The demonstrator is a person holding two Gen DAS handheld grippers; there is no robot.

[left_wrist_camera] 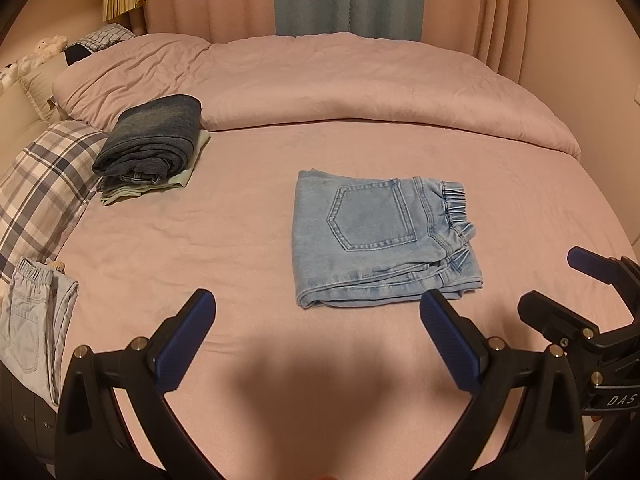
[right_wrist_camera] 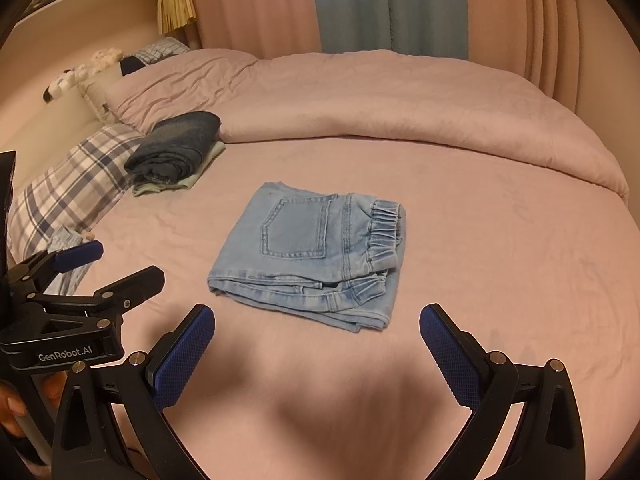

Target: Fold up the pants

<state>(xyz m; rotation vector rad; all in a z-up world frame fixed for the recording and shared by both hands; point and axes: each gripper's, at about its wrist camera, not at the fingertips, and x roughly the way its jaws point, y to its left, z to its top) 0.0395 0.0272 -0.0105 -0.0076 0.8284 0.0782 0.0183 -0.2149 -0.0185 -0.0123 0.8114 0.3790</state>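
Left hand-held gripper (left_wrist_camera: 318, 312) and right hand-held gripper (right_wrist_camera: 317, 327) hover wide-jawed before folded pants (left_wrist_camera: 380, 236).

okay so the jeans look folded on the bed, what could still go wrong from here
1. The folded jeans lie loose, with both grippers, left and right, open and clear of them. Gripping only the top layer would probably undo the fold.
2. The elastic cuffs sit unevenly at one edge and may spring out if nudged.
3. The dark jeans top a small pile; adding this pair could topple it.
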